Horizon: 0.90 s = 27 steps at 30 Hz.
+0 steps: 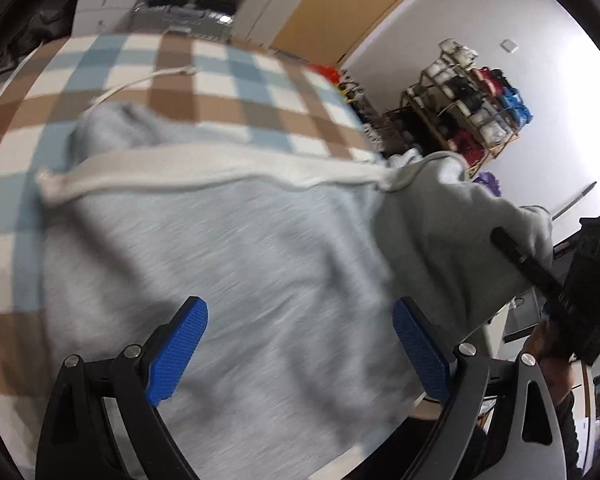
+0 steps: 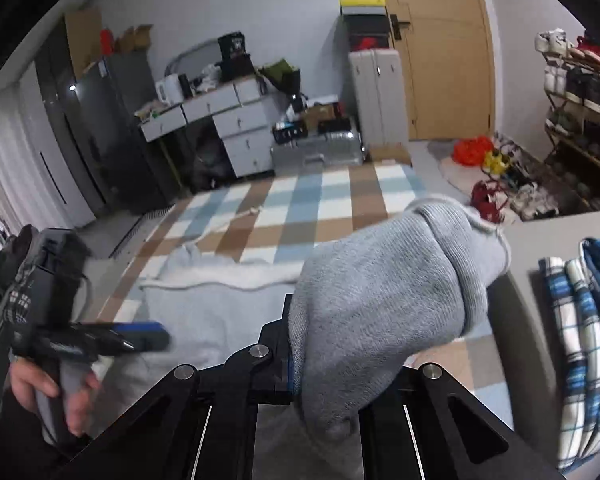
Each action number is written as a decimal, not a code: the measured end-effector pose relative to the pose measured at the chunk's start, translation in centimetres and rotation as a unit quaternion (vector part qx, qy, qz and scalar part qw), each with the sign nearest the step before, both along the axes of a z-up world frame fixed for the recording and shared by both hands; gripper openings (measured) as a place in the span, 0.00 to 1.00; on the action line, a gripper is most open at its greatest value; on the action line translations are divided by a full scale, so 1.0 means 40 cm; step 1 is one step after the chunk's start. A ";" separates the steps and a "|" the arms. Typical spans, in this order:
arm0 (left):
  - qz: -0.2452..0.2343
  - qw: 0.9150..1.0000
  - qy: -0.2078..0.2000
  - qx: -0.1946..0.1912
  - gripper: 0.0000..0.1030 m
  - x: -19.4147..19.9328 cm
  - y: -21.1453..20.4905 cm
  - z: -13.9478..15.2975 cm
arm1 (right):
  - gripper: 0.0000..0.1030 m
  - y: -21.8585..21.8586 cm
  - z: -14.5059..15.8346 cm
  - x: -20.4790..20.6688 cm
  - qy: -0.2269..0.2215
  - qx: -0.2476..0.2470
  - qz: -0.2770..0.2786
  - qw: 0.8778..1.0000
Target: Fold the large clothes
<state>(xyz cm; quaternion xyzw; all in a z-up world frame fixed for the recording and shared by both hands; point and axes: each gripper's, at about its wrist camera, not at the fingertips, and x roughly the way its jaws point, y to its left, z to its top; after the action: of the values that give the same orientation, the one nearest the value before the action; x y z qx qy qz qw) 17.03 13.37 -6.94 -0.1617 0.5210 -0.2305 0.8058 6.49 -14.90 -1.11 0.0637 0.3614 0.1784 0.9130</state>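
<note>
Here, in the left wrist view, the grey garment point(image 1: 228, 264) fills the centre and lower half of the frame, spread over a checked blanket point(image 1: 204, 80) whose brown, blue and white squares show along the upper left. A pale ribbed band point(image 1: 204, 172) crosses the frame's middle. The left gripper point(image 1: 300, 352) hangs over the cloth with its blue pads point(image 1: 176, 356) wide apart and nothing between them, probably free to take a second hold. At the right edge the right gripper point(image 1: 516, 252) lifts a fold of the garment off the surface.

In the right wrist view, the right gripper point(image 2: 290, 360) at lower centre is clamped tight on that grey cloth, which bunches upward to the centre right; raising this part likely prepares a fold across the body. At lower left, a hand point(image 2: 48, 392) holds the left gripper point(image 2: 140, 336). A blue plaid cloth point(image 2: 580, 340) lies at the right edge.
</note>
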 end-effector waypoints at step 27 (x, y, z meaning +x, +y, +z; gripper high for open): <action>-0.036 0.996 0.022 0.076 0.88 -0.002 -0.120 -0.058 | 0.90 -0.442 -0.302 -0.062 0.143 0.192 -0.222 0.945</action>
<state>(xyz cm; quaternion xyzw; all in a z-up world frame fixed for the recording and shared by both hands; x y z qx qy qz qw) 16.96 8.59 -9.24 -0.0859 0.5600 -0.2152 0.7954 4.02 -32.57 -13.20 0.3412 0.4240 0.0262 0.8385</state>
